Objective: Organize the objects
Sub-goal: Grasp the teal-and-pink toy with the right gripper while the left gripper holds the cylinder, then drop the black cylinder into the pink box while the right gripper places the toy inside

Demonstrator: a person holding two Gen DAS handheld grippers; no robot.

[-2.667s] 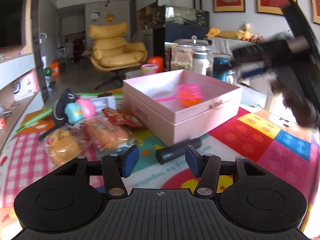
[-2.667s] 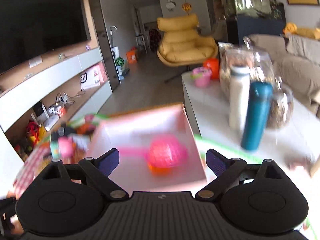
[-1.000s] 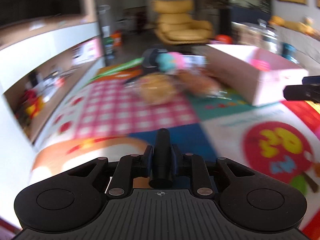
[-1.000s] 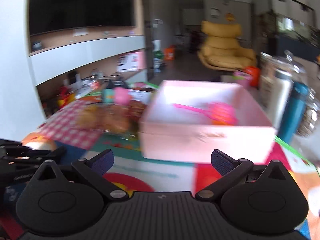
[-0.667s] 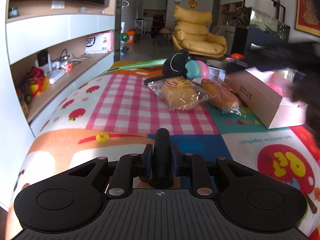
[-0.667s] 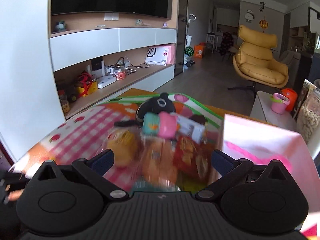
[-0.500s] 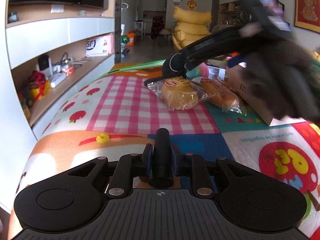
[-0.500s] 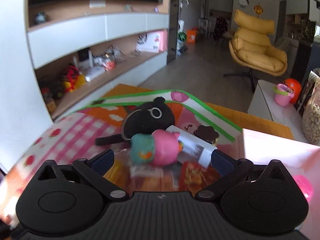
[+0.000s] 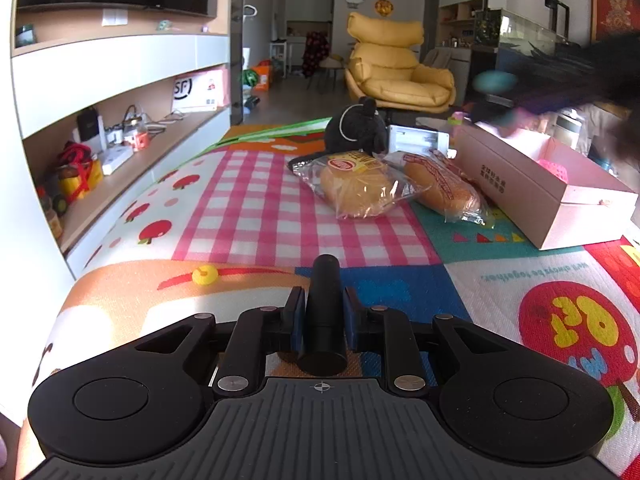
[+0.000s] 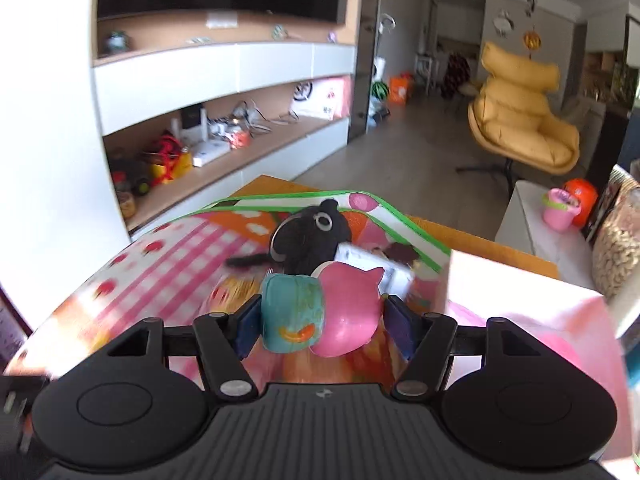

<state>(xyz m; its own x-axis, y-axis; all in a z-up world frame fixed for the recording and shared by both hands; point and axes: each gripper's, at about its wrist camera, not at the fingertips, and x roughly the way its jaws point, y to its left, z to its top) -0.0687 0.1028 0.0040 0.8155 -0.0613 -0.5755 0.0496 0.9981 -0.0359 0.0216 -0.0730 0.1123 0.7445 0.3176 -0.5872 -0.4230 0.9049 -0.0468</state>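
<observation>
My left gripper (image 9: 322, 318) is shut on a black cylinder (image 9: 324, 304) and hovers low over the colourful play mat (image 9: 256, 216). My right gripper (image 10: 322, 322) has a teal and pink squishy toy (image 10: 320, 314) between its jaws, which are closing; both pads press on its ends. In the left wrist view the toy (image 9: 494, 80) shows as a blurred teal blob in the air above the open pink box (image 9: 560, 204). A pink ball toy (image 9: 554, 168) lies inside that box.
Two bagged bread rolls (image 9: 360, 192) (image 9: 440, 192), a black plush (image 9: 356, 126) and a small white box (image 9: 418, 140) lie on the mat left of the pink box. A low shelf unit (image 9: 120, 140) runs along the left. Jars (image 10: 616, 240) stand on a white table at the right.
My left gripper took the black cylinder off the mat and has kept it. My right gripper left the pink box, reached the toy pile, closed on the teal and pink toy and lifted it.
</observation>
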